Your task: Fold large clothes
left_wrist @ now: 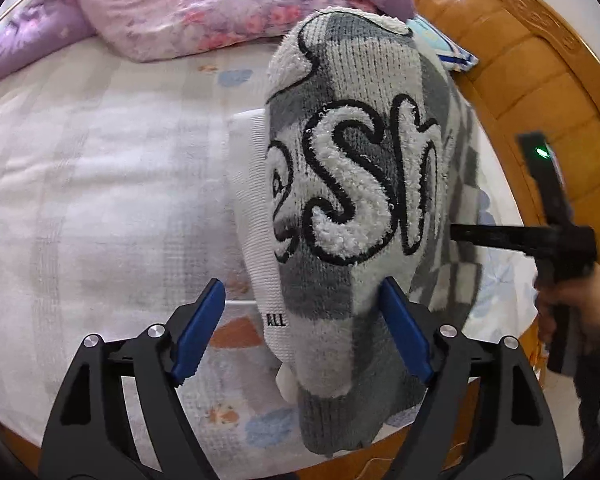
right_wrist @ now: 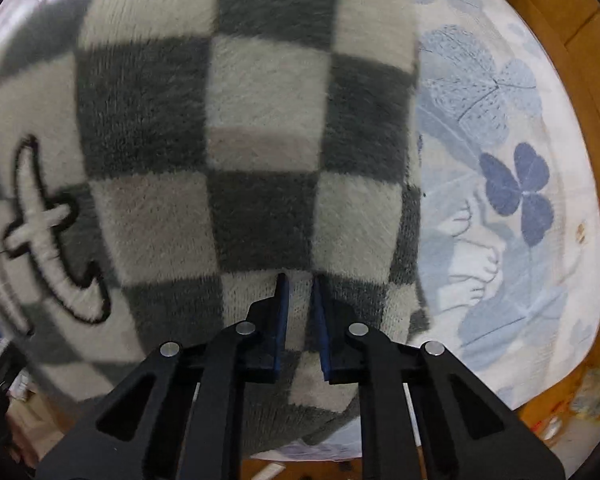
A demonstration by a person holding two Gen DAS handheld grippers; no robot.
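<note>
A grey and white checkered knit sweater with fuzzy white letters outlined in black hangs bunched above the bed. My left gripper is open; its blue pads stand wide apart, and the sweater's lower part droops between them, touching the right pad. In the right wrist view the sweater fills the frame. My right gripper is shut on a fold of the sweater and holds it up. The right gripper also shows in the left wrist view, at the sweater's right side.
The bed has a white quilted sheet with pale blue flower prints. A purple floral duvet is piled at the far end. A wooden bed frame curves along the right side.
</note>
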